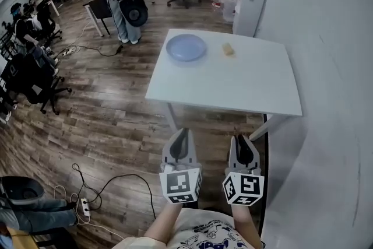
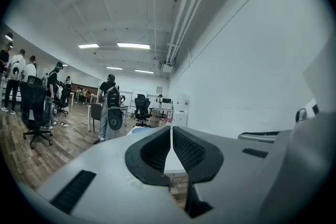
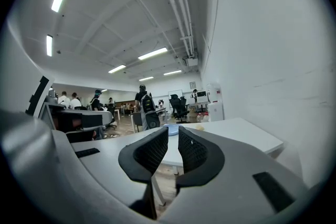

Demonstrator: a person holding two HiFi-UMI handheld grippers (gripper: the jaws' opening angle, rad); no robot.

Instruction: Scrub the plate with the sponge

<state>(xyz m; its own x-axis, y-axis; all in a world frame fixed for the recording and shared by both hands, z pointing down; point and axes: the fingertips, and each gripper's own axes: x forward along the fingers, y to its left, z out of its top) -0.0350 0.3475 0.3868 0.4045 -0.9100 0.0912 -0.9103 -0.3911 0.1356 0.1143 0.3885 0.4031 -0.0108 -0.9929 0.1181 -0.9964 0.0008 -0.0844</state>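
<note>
The left gripper [image 1: 182, 132] was found closed tight and empty. The right gripper [image 1: 243, 138] was noted slightly ajar, also empty. Both were held short of the table [image 1: 233, 87]. The plate [image 1: 186, 47] and the sponge [image 1: 228, 49] were recorded lying apart on its far side.

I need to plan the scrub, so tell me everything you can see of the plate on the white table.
The plate is round, pale blue and smooth, with a shallow raised rim, and looks empty. It lies flat, right way up, near the far left corner of the white table as the head view shows it. The sponge lies apart to its right. Only the table touches it.
</note>
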